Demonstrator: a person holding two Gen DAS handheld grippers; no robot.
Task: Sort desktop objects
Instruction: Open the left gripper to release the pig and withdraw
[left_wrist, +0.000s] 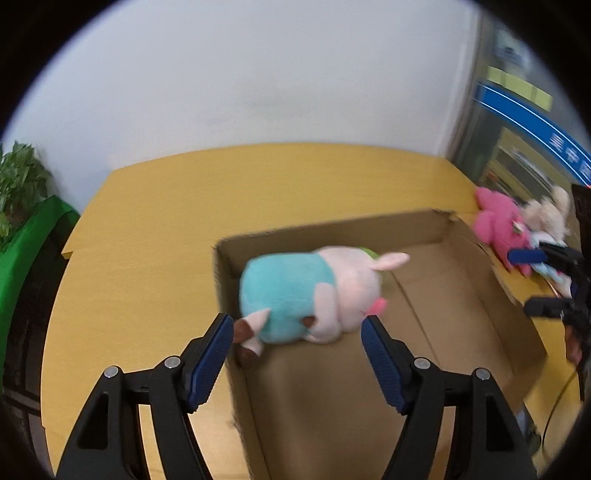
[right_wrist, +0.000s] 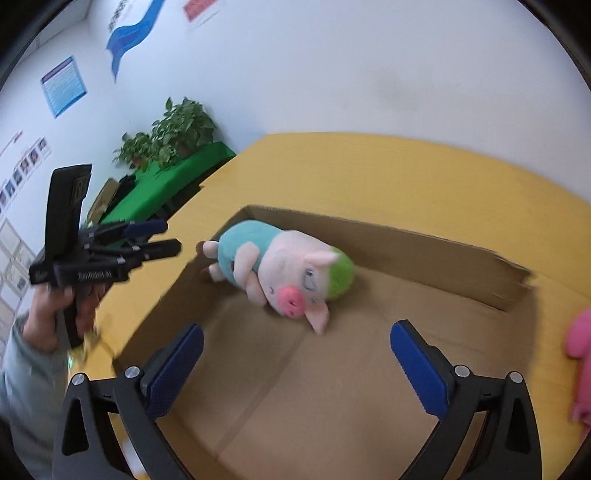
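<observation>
Both grippers, left (left_wrist: 297, 330) and right (right_wrist: 297, 341), gape wide and empty low in frame, while mid-frame the soft, light, squashy pink-and-teal plush pig (right_wrist: 280, 271) lies in the open brown cardboard box (right_wrist: 424, 240), best pinched across its plump middle.

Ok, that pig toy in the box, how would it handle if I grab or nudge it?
The pig toy looks plush, so probably soft and light, squashing under the pads. Its rounded body lies on its side in the cardboard box, so a nudge might roll it.
</observation>
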